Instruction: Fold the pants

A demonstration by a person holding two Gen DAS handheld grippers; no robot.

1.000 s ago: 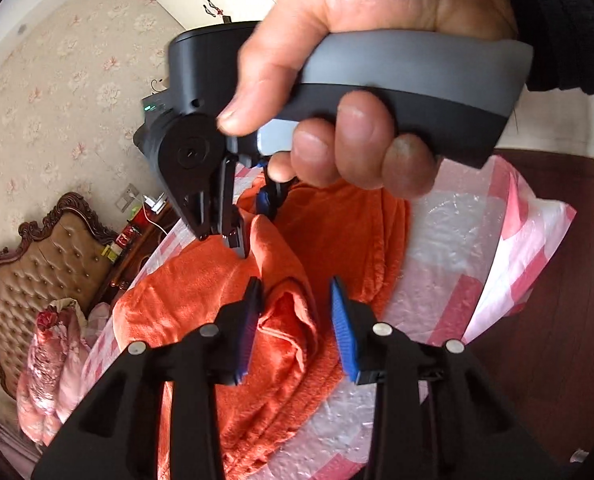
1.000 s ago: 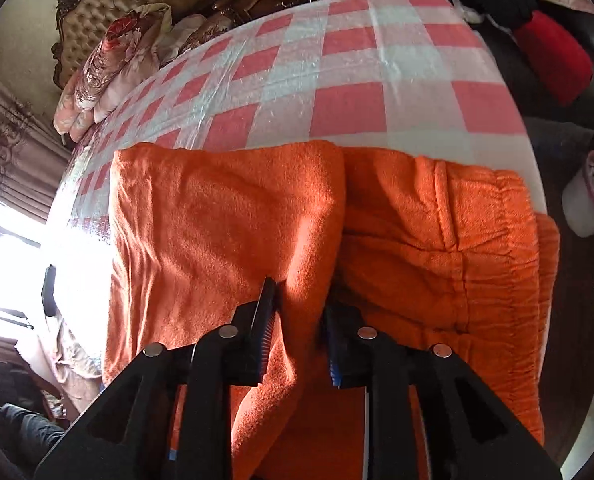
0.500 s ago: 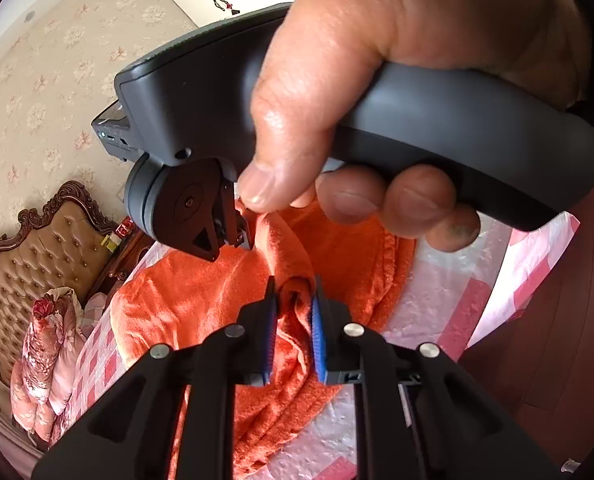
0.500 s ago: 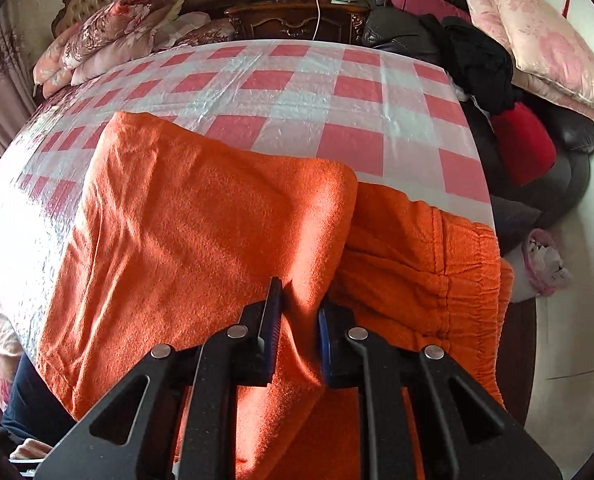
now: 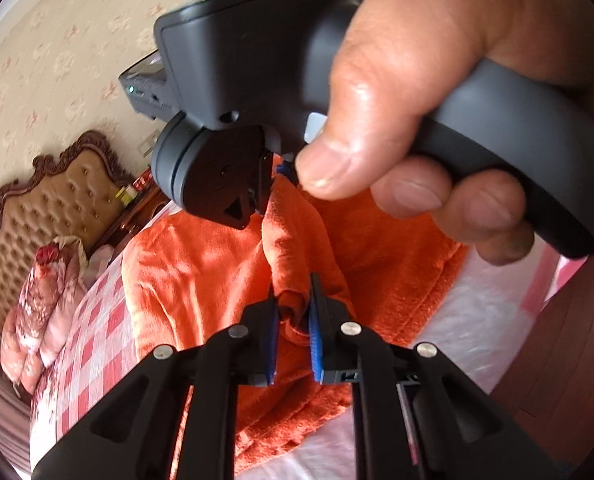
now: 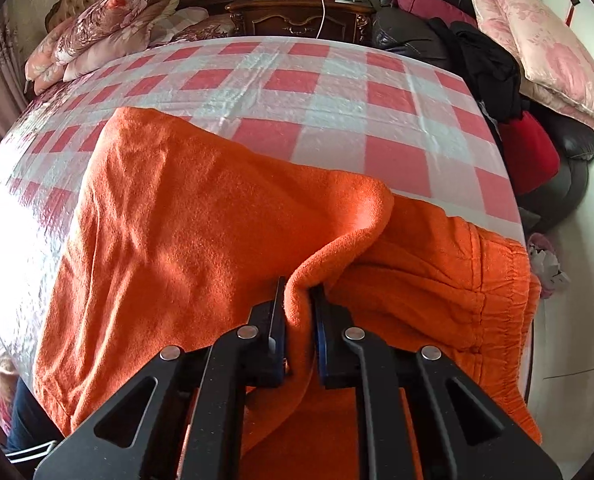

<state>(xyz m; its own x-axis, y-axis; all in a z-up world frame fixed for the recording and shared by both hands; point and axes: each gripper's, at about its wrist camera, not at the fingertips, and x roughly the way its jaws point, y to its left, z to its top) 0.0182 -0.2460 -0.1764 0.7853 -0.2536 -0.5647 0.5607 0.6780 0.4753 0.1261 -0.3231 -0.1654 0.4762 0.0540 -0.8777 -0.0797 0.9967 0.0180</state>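
Two grippers pinch the same orange pants (image 5: 201,264), which lie on a bed covered with a red-and-white checked sheet (image 5: 93,344).

From the left wrist, the left gripper (image 5: 293,320) has its blue pads clamped on a bunched ridge of the fabric, raised off the bed. Just beyond it, a hand (image 5: 437,92) holds the right gripper (image 5: 273,188), whose tips bite the upper end of that same ridge. A tufted headboard (image 5: 53,196) and a rolled floral quilt (image 5: 41,300) sit at the far left.

From the right wrist, the right gripper (image 6: 300,312) is closed on a fold of the pants (image 6: 201,240), lifted over the elastic waistband (image 6: 501,304). The checked sheet (image 6: 297,92) stretches beyond, with a pink cushion (image 6: 537,44) at the right.
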